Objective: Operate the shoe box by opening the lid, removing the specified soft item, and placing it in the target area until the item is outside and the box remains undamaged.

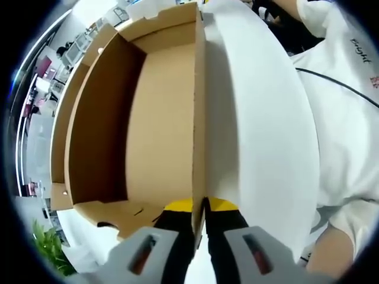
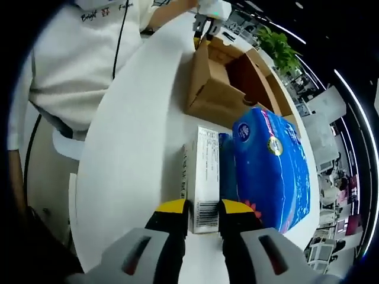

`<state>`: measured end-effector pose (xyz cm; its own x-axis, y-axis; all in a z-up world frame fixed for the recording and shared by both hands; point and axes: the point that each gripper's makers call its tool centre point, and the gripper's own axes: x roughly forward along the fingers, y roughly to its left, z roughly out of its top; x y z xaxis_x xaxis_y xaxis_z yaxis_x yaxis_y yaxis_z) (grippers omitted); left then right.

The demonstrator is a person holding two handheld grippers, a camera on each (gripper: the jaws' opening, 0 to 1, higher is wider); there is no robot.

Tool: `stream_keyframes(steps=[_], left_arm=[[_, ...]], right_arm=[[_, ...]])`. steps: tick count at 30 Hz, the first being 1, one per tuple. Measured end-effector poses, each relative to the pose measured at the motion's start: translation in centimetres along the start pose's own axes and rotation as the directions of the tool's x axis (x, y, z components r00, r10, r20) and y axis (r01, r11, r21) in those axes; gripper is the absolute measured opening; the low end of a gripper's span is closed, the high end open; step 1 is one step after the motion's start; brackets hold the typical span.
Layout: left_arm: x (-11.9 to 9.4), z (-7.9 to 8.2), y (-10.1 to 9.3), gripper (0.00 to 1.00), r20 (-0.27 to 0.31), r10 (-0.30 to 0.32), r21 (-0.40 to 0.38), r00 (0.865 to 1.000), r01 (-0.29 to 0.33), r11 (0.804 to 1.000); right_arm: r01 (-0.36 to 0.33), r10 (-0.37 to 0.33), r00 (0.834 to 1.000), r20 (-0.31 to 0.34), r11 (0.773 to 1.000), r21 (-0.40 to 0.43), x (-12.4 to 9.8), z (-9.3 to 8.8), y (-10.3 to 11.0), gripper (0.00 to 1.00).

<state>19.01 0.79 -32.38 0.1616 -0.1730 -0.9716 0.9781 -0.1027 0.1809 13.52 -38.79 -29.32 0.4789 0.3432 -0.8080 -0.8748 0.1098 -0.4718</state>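
Observation:
The brown cardboard shoe box (image 1: 160,124) lies open and its inside looks bare. My left gripper (image 1: 199,208) is shut on the thin edge of one of its cardboard panels; I cannot tell whether that panel is a wall or the lid. In the right gripper view the box (image 2: 219,89) sits further up the white table, with the left gripper (image 2: 206,23) at its far corner. A blue soft pack (image 2: 269,165) with a white barcode end (image 2: 206,177) lies outside the box, on the table. My right gripper (image 2: 204,214) is shut on that white end.
The white table (image 1: 260,148) curves away on the right, and its edge (image 2: 100,177) runs close to a person in a white shirt (image 2: 77,53) with a black cable. Green plants (image 2: 278,47) and office furniture stand beyond the box.

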Motion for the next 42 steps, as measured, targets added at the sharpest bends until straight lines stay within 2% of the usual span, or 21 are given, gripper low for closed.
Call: stream_keyframes(steps=[2,4,15,17,18,22,23,24,26,27,29,30,31,32,34,35,36,37,38,39,42], left_arm=[[0.0,0.0,0.0,0.05,0.000,0.001,0.000,1.000,-0.001,1.000],[0.0,0.0,0.0,0.05,0.000,0.001,0.000,1.000,-0.001,1.000],[0.0,0.0,-0.1,0.05,-0.007,-0.007,-0.004,1.000,0.007,1.000],[0.0,0.0,-0.1,0.05,-0.009,-0.007,-0.003,1.000,0.007,1.000],[0.0,0.0,-0.1,0.05,-0.009,-0.007,-0.003,1.000,0.007,1.000],[0.0,0.1,-0.1,0.05,-0.008,-0.010,-0.004,1.000,0.010,1.000],[0.0,0.1,-0.1,0.05,-0.007,-0.011,-0.005,1.000,0.011,1.000],[0.0,0.1,-0.1,0.05,-0.008,-0.012,-0.004,1.000,0.012,1.000],[0.0,0.1,-0.1,0.04,-0.009,-0.012,-0.006,1.000,0.012,1.000],[0.0,0.1,-0.1,0.04,-0.010,-0.013,-0.007,1.000,0.013,1.000],[0.0,0.1,-0.1,0.05,-0.010,-0.013,-0.013,1.000,0.013,1.000],[0.0,0.1,-0.1,0.05,-0.009,-0.013,-0.013,1.000,0.012,1.000],[0.0,0.1,-0.1,0.05,-0.008,-0.011,-0.012,1.000,0.011,1.000],[0.0,0.1,-0.1,0.05,-0.007,-0.010,-0.012,1.000,0.010,1.000],[0.0,0.1,-0.1,0.05,-0.006,-0.008,-0.013,1.000,0.008,1.000],[0.0,0.1,-0.1,0.05,-0.005,-0.006,-0.013,1.000,0.006,1.000],[0.0,0.1,0.0,0.05,-0.005,-0.005,-0.013,1.000,0.005,1.000],[0.0,0.1,0.0,0.05,-0.004,-0.004,-0.013,1.000,0.004,1.000],[0.0,0.1,-0.1,0.04,-0.004,-0.007,-0.010,1.000,0.007,1.000],[0.0,0.1,-0.1,0.04,-0.006,-0.012,-0.002,1.000,0.012,1.000],[0.0,0.1,-0.2,0.03,-0.008,-0.011,0.003,1.000,0.011,1.000]], right_arm=[[-0.001,0.001,1.000,-0.020,1.000,0.017,0.1,-0.1,0.0,0.21],[0.011,-0.013,0.998,-0.058,1.000,-0.029,0.0,-0.6,-0.1,0.21],[0.041,-0.041,0.998,-0.046,0.999,0.006,-0.1,-0.7,-0.4,0.22],[0.060,-0.060,0.998,-0.009,0.997,0.040,-0.4,-0.2,-0.7,0.22],[0.078,-0.078,0.997,0.000,0.997,0.021,-0.6,0.0,-1.0,0.22],[0.068,-0.069,0.997,0.022,0.997,0.043,-1.0,0.4,-0.5,0.21],[0.076,-0.078,0.996,0.044,0.996,0.045,-1.2,0.8,-0.5,0.20],[0.073,-0.080,0.994,0.079,0.994,0.087,-1.4,1.4,-0.3,0.20],[0.098,-0.113,0.985,0.127,0.988,0.121,-1.9,2.2,-0.5,0.20],[0.090,-0.121,0.978,0.170,0.979,0.182,-2.2,3.0,-0.4,0.19],[0.070,-0.113,0.975,0.192,0.974,0.217,-2.6,3.1,-0.2,0.18],[0.057,-0.113,0.973,0.202,0.963,0.262,-2.8,3.1,-0.1,0.18],[0.060,-0.135,0.968,0.210,0.943,0.328,-3.1,3.2,-0.5,0.16],[0.061,-0.150,0.962,0.228,0.933,0.356,-3.3,3.4,-0.7,0.14],[0.097,-0.201,0.945,0.259,0.925,0.367,-3.8,3.9,-1.5,0.15],[0.106,-0.232,0.927,0.295,0.915,0.388,-4.3,4.4,-1.9,0.15],[0.104,-0.235,0.924,0.303,0.914,0.392,-4.5,4.5,-1.9,0.15],[0.109,-0.258,0.903,0.344,0.911,0.398,-4.9,5.3,-2.2,0.14],[0.116,-0.272,0.894,0.355,0.908,0.403,-5.1,5.6,-2.4,0.13],[0.124,-0.278,0.896,0.346,0.906,0.406,-5.3,5.5,-2.4,0.13],[0.142,-0.310,0.886,0.344,0.889,0.435,-5.8,5.7,-3.1,0.13]])
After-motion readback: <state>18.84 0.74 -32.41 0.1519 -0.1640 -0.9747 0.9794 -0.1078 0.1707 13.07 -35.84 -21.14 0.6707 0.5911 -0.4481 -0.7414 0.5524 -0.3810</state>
